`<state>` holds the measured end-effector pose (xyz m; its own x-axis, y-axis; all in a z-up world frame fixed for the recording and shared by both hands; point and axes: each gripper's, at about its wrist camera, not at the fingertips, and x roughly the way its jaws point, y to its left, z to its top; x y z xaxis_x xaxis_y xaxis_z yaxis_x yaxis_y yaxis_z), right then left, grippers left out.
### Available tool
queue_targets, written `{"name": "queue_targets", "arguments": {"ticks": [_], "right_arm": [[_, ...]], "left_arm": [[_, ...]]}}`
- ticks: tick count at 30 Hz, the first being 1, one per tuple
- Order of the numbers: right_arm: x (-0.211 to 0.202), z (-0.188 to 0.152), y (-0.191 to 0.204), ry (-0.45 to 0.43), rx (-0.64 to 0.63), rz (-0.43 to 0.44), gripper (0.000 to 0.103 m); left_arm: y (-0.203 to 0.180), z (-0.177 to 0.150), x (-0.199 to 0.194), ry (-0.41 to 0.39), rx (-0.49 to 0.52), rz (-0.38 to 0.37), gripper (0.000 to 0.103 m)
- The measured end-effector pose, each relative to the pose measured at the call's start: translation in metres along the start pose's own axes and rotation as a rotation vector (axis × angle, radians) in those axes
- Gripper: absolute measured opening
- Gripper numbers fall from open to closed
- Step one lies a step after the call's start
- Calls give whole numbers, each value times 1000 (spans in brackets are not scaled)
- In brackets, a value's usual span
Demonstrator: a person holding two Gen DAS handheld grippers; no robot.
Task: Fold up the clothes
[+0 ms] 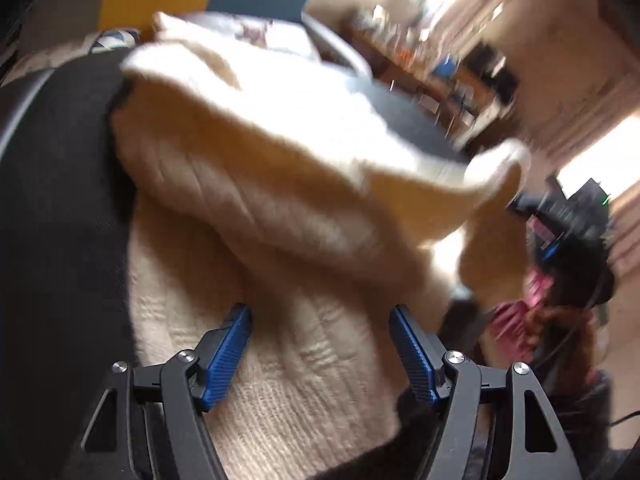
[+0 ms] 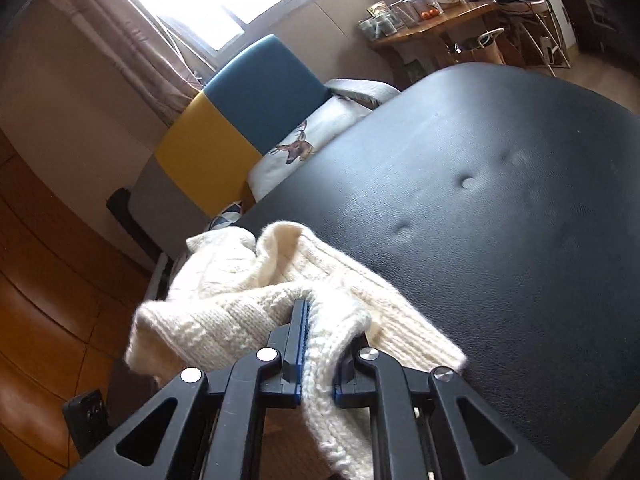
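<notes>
Garment: a cream cable-knit sweater (image 2: 248, 304), lower centre of the right wrist view, bunched on the near left edge of a black padded table (image 2: 500, 200); one fold hangs past the edge toward the wooden floor (image 2: 48, 280).

Same garment, left wrist view: the sweater (image 1: 256, 208) fills the centre of the frame, rumpled and partly lifted, with one end trailing to the right.

Right gripper (image 2: 316, 320): jaws pressed together, pinching a ribbed edge of the sweater that runs down between the blue pads.

Left gripper (image 1: 320, 316): jaws spread, knit lying between and beneath the blue pads (image 1: 226, 356); no pad appears to press on it, though blur makes this uncertain.

Step in hand, judged: spreading the sweater flat before folding.

Doing it well: take a second hem corner with the left gripper, match the right grip, draw both apart evenly, and lay the knit wholly on the table so that no part hangs over the edge.

Surroundings: a blue and yellow headboard (image 2: 248, 112) in the upper left, a deer-print cushion (image 2: 296, 150), and a wooden desk with jars (image 2: 432, 20) in the upper right.

Writing: none legible; the jar labels are too small to read.
</notes>
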<state>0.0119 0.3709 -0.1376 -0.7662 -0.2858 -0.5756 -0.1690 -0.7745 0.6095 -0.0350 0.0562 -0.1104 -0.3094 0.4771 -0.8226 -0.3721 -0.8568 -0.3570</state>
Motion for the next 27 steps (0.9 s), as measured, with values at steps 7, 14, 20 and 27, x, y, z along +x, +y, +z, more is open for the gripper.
{"name": "queue_targets", "arguments": {"ticks": [7, 14, 20, 27], "right_arm": [[-23, -4, -38, -11, 96, -50, 11], [-44, -9, -45, -46, 195, -32, 20], [-65, -10, -10, -124, 36, -97, 29], [-75, -13, 7, -178, -50, -159, 29]], "left_arm": [[37, -20, -28, -49, -86, -34, 13], [69, -23, -70, -96, -237, -267, 25], [42, 10, -60, -102, -205, -320, 60], [27, 16, -1, 50, -289, -199, 63]]}}
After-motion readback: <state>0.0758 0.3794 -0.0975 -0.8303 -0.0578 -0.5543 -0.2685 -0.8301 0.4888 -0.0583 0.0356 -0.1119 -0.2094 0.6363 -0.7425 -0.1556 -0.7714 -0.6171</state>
